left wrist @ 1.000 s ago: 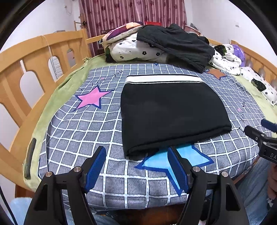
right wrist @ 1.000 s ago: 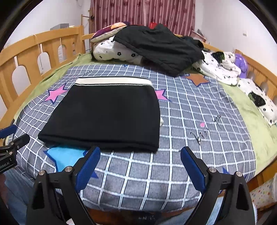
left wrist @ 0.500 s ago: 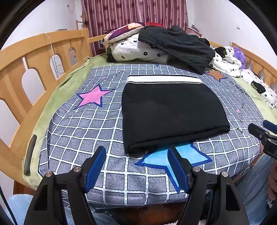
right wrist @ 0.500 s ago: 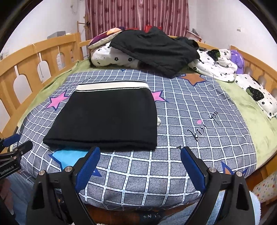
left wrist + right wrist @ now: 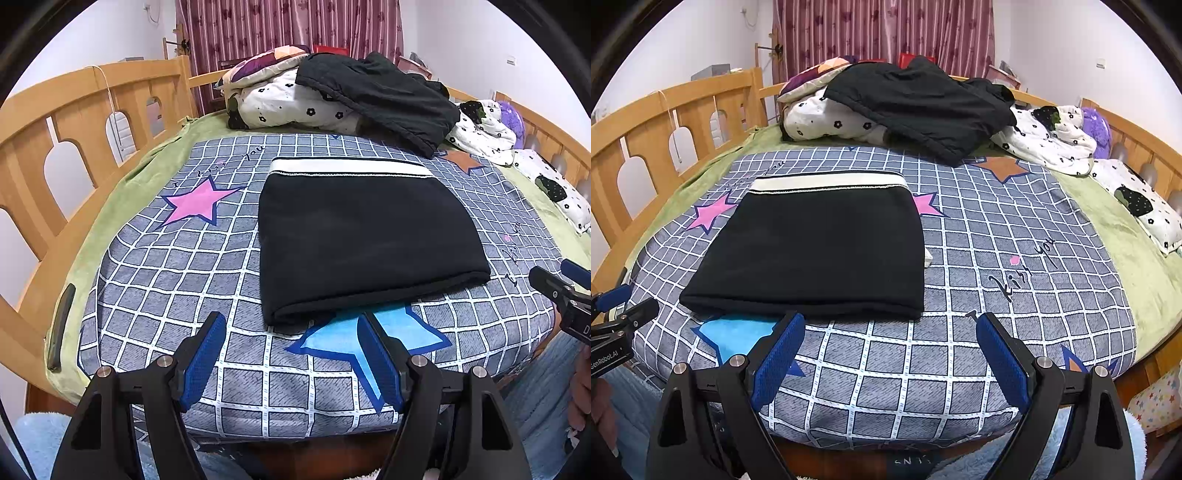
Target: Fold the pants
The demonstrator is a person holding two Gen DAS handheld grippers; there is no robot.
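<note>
- Lying mid-bed [image 5: 155, 280], pants [image 5: 362, 236] form a flat black rectangle, pale waistband at far edge
- Prob soft, light, limp; thick near fold looks best to pinch
- Left gripper [image 5: 291, 354]: spread, holds nothing, just short of near edge
- Right gripper [image 5: 886, 354]: spread wide, empty, touching nothing

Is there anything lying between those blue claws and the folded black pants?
Nothing visible. Only bare checked bedspread lies between the open left gripper, the open right gripper and the pants. The pile of bedding sits beyond the pants.
</note>
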